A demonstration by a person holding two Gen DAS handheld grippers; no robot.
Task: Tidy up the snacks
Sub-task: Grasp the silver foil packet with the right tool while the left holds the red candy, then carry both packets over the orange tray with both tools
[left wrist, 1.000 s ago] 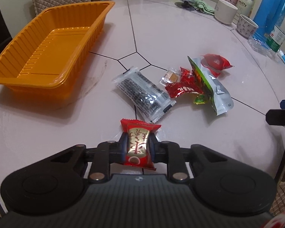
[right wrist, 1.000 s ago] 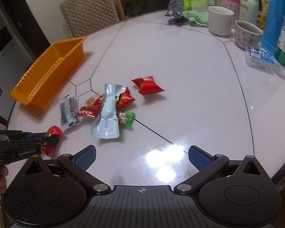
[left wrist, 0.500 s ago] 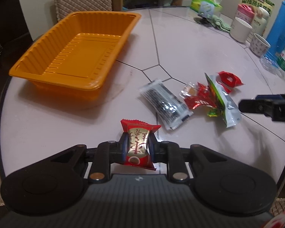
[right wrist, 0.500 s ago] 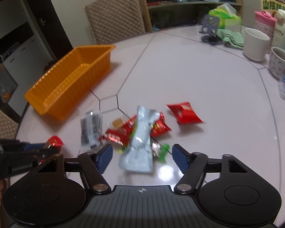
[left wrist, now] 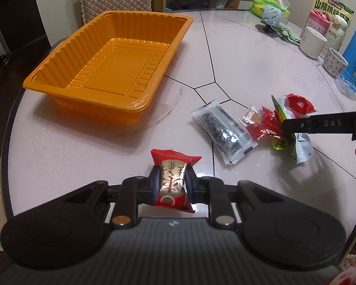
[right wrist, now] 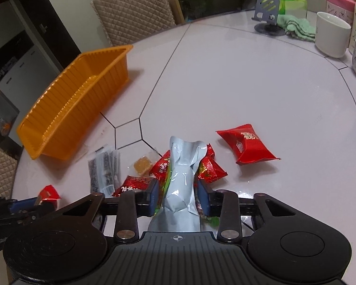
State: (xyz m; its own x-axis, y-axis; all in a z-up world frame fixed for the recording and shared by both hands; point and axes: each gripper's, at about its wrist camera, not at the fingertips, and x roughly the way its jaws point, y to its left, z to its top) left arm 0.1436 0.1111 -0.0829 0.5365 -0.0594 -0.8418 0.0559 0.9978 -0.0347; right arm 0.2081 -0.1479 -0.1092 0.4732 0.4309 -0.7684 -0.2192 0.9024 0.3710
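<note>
A red-and-gold candy [left wrist: 172, 185] is held clamped by the left gripper [left wrist: 172, 184] at lower centre, with the empty orange tray [left wrist: 140, 102] at upper left. The right gripper [right wrist: 179, 196] is closed around a silver pouch [right wrist: 181, 185] amid overlapping red packets [right wrist: 210, 169], so neighbours could be dragged along. Only the left view shows the tray floor.

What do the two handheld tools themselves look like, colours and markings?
Both are matte black with twin round discs, silver pivot rivets and a ribbed dark-grey centre bearing a small crosshair mark. The left tool and the right tool have blue finger pads. White lettering "DAS" marks the right tool's side. No cables show.
</note>
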